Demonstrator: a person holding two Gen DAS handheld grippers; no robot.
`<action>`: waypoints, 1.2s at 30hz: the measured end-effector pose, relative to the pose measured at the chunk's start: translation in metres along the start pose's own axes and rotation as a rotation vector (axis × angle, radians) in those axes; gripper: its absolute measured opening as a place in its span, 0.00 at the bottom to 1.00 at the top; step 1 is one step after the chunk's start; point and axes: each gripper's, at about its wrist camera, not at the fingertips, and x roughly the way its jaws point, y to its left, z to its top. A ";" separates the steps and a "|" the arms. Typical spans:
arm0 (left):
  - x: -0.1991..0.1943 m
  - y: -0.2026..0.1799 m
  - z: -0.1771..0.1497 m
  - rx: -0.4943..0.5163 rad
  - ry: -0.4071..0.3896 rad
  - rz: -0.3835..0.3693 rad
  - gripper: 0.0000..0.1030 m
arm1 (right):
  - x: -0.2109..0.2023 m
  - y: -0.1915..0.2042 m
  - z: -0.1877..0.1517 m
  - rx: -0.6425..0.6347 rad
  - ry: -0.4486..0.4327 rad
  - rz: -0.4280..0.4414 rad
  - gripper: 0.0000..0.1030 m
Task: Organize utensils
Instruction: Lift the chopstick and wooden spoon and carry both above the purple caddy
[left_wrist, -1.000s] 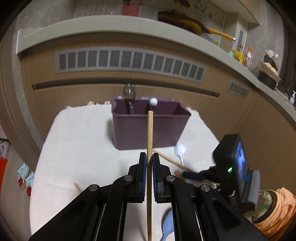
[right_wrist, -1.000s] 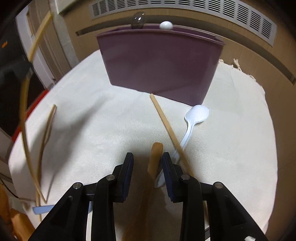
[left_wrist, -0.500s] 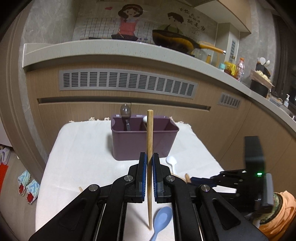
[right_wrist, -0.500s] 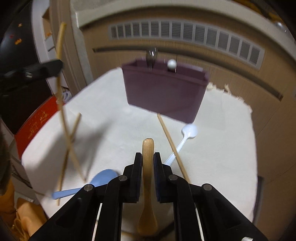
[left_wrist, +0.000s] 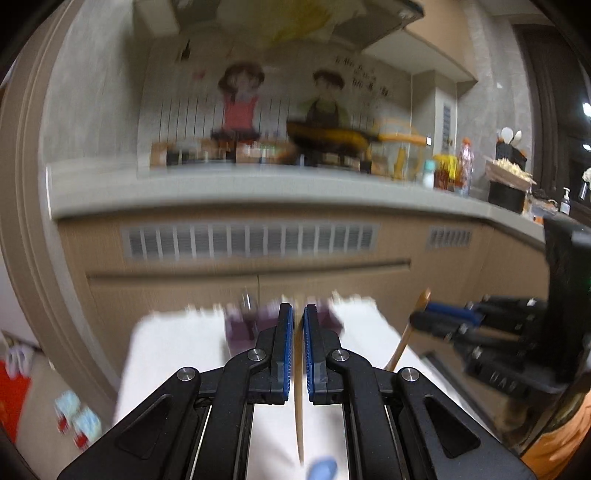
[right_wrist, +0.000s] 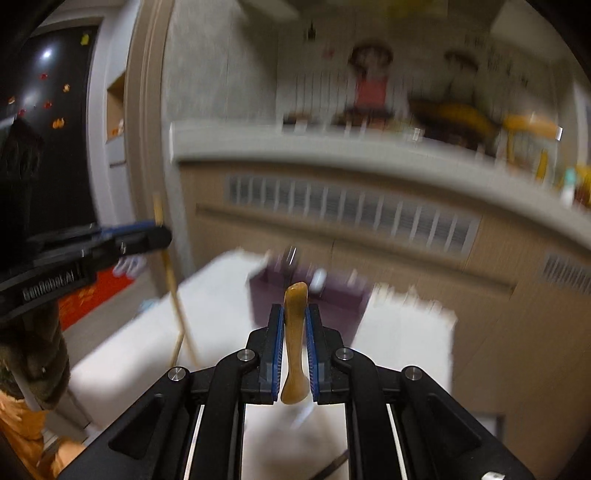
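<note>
Both views are motion-blurred. My left gripper (left_wrist: 298, 314) is shut on a wooden chopstick (left_wrist: 298, 413), which hangs below the pads; it also shows in the right wrist view (right_wrist: 173, 284). My right gripper (right_wrist: 294, 314) is shut on a wooden spoon (right_wrist: 293, 343), held upright by its handle; the spoon also shows in the left wrist view (left_wrist: 406, 332). Both are lifted high above the white cloth (left_wrist: 177, 354). The purple utensil bin (right_wrist: 332, 295) stands at the far side of the cloth, with a metal utensil and a white one standing in it.
A blue spoon (left_wrist: 323, 469) lies on the cloth below my left gripper. A second chopstick (right_wrist: 178, 345) lies near the cloth's left edge. Behind the table runs a wooden cabinet front with vents (left_wrist: 251, 240) under a grey counter (left_wrist: 258, 192).
Both grippers have risen and tilted up, away from the cloth, each still holding its utensil. The bin now looks smaller and lower in both views.
</note>
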 end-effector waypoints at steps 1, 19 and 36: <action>-0.001 0.000 0.015 0.014 -0.033 0.014 0.06 | -0.006 -0.003 0.020 -0.014 -0.038 -0.018 0.11; 0.108 0.054 -0.013 -0.064 0.234 0.063 0.14 | 0.018 -0.034 0.079 0.027 -0.078 -0.039 0.11; 0.221 0.117 -0.141 -0.344 0.633 0.188 0.56 | 0.056 -0.017 -0.052 0.089 0.210 0.070 0.11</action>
